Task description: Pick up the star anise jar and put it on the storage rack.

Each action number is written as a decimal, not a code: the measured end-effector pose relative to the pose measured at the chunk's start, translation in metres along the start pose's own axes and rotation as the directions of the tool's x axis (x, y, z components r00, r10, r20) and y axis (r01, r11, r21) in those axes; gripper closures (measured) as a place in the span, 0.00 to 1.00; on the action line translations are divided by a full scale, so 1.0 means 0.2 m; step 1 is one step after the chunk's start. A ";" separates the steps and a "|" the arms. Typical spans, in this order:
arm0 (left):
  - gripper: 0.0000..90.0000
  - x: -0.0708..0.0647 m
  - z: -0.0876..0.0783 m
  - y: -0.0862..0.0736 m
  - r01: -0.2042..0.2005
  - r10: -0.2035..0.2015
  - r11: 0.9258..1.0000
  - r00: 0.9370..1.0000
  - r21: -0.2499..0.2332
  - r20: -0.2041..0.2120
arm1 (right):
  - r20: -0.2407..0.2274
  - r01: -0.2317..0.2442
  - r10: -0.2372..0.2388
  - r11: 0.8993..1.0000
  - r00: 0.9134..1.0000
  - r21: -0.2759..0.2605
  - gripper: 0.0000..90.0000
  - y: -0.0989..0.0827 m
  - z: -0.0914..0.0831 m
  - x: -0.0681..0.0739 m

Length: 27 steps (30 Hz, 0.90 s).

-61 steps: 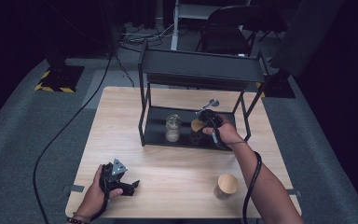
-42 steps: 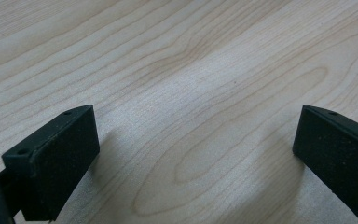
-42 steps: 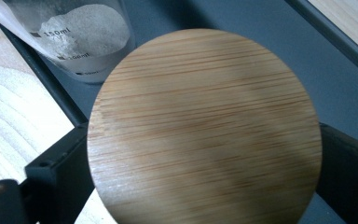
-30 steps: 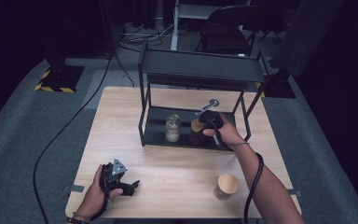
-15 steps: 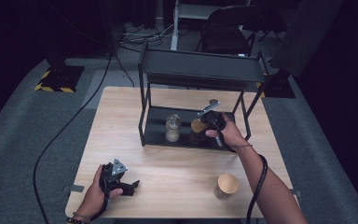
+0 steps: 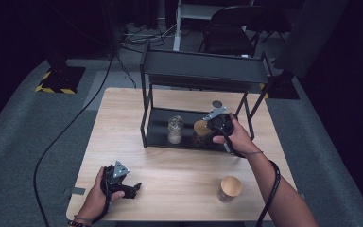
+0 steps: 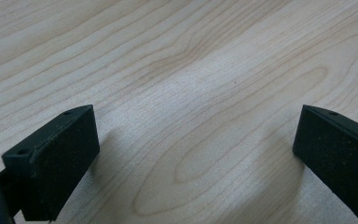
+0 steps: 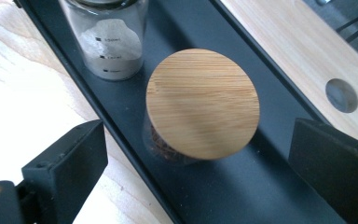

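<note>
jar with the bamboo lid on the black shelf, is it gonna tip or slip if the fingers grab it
The jar with the bamboo lid looks like clear glass, so its smooth round wall may slip a little and it is probably fragile. It seems short and wide, so tipping looks unlikely, though on its side it could roll. The lid may only sit on, so a grip on the body seems safer.

table [image 6: 123, 123]: carries rack [image 6: 203, 71], centre back
lidded jar [image 6: 230, 188]: on table, before rack
rack shelf [image 6: 157, 127]: two jars

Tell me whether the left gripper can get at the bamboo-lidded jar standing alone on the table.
Probably yes. The left gripper is open on the table, and only bare wood lies between it and the jar.
</note>
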<state>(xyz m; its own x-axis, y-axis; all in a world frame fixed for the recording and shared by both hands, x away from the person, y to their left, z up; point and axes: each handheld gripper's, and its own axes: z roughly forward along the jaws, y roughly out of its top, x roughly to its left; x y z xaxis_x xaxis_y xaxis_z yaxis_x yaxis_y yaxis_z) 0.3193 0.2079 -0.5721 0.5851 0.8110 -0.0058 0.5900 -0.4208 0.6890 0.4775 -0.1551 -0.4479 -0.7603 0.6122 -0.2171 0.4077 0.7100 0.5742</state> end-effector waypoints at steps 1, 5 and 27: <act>0.00 0.00 0.00 0.00 0.000 0.000 1.000 1.000 -0.001 0.000 | 0.003 0.004 -0.004 1.000 1.000 -0.004 0.05 0.00 -0.01 0.00; 0.00 0.00 0.00 0.00 0.000 0.000 1.000 1.000 0.000 0.000 | 0.019 0.025 -0.024 0.999 1.000 -0.029 0.05 -0.02 -0.07 0.03; 0.00 0.00 0.00 0.00 0.000 0.000 1.000 1.000 -0.001 0.000 | 0.072 0.027 -0.020 0.996 0.997 -0.091 0.05 -0.17 -0.28 0.05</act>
<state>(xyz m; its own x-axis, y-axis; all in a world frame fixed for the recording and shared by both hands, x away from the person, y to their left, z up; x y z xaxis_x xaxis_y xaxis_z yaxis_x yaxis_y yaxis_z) 0.3193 0.2078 -0.5722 0.5847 0.8112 -0.0059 0.5900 -0.4202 0.6895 0.4285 -0.1925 -0.4252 -0.7299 0.6213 -0.2850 0.3397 0.6915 0.6375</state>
